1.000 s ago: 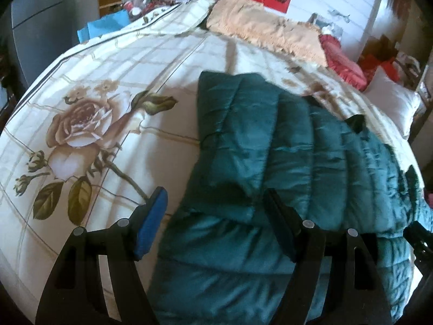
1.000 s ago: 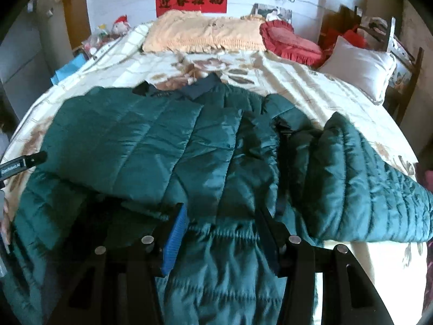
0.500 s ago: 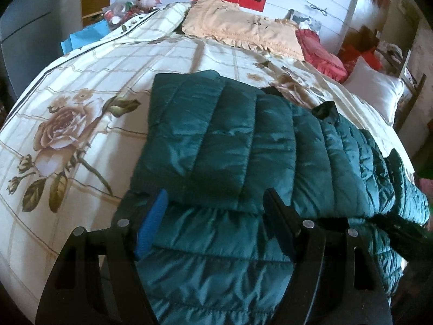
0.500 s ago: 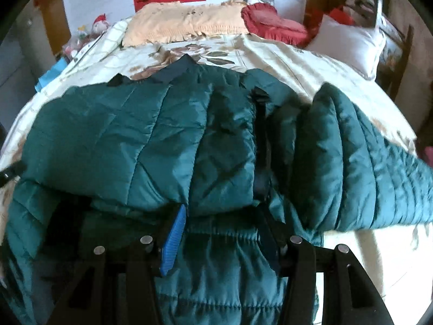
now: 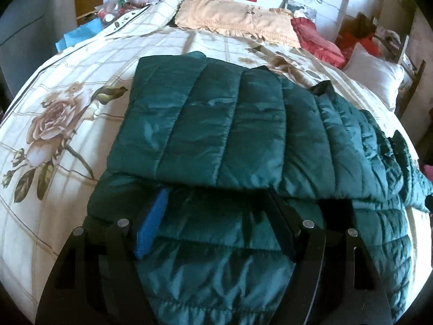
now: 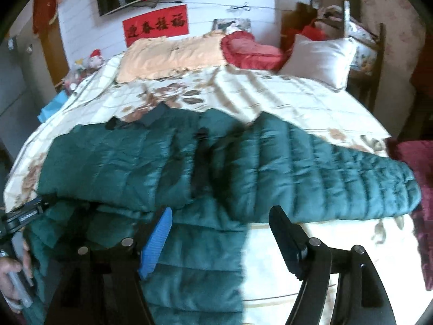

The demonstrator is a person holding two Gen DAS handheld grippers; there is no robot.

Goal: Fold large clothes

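Observation:
A dark green quilted jacket (image 5: 216,124) lies on the bed, its left panel folded over onto its body. In the right wrist view the jacket (image 6: 135,162) spreads across the bed, with one sleeve (image 6: 324,173) stretched out to the right. My left gripper (image 5: 216,197) is open, its fingertips tucked under the edge of the folded panel, over the jacket's lower part. My right gripper (image 6: 220,214) is open and empty above the jacket's lower right edge, near the sleeve. The left gripper (image 6: 24,214) shows at the left edge, held by a hand.
The bed has a cream floral cover (image 5: 54,113). An orange pillow (image 6: 173,57), a red cushion (image 6: 251,51) and a white pillow (image 6: 319,57) lie at the head. A dark red cloth (image 6: 416,189) lies at the right edge. A wooden chair (image 6: 362,40) stands beside the bed.
The left gripper moved right until its fingertips went under the folded panel. The right gripper pulled back, rose and shifted right, off the jacket's middle toward the sleeve.

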